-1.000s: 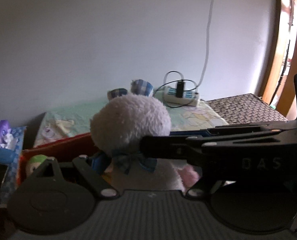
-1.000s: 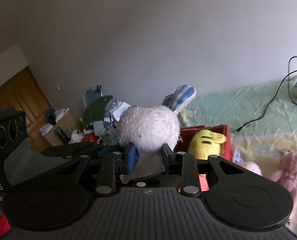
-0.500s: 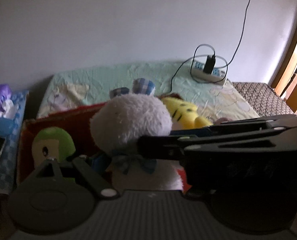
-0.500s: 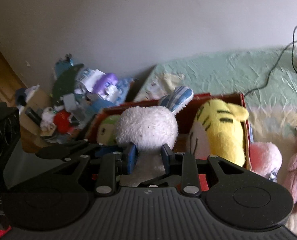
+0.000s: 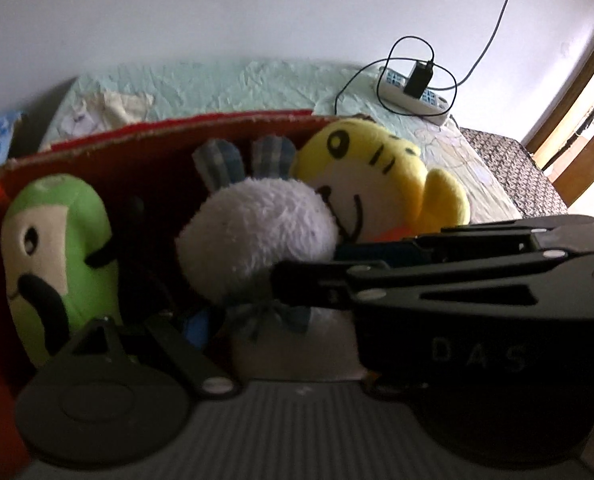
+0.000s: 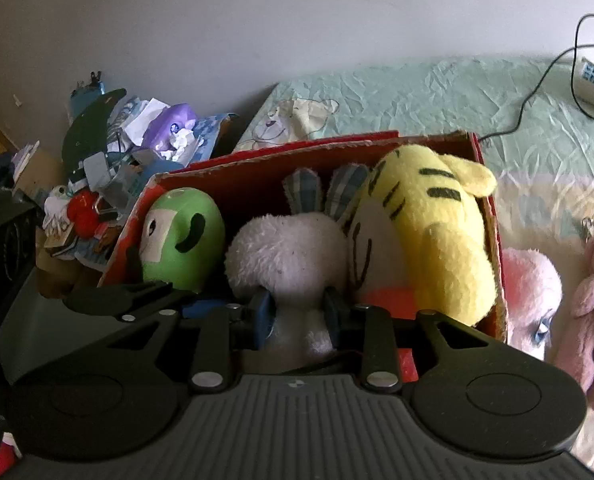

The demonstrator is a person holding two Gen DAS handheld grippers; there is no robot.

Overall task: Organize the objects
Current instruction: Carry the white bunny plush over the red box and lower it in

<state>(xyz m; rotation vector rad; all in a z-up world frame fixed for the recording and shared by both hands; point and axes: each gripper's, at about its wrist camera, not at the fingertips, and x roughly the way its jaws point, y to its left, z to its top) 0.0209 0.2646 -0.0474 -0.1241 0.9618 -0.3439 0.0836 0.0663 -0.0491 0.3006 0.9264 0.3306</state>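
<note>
White rabbit plush point(image 6: 287, 248) has descended into the red box point(image 6: 257, 156), between green plush point(image 6: 183, 232) and yellow tiger plush point(image 6: 429, 232). Our right gripper point(image 6: 297, 314) remains clamped on its neck; left gripper state undeterminable. We judge release next.

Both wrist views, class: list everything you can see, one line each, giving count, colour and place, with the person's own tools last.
Box: one, red cardboard, on the bed.
White rabbit toy: one, checked blue ears, in the box between the other two toys.
Green toy: one, at the box's left end.
Yellow tiger toy: one, black stripes, at the box's right end.
Pink toys: two, on the bed right of the box.
Sheet: one, pale green, on the bed.
Power strip: one, white, black charger plugged in, near the wall.
Clutter pile: mixed colours, left of the bed.
Right gripper: black, shut on the rabbit's neck.
Left gripper: black, beside the rabbit.
</note>
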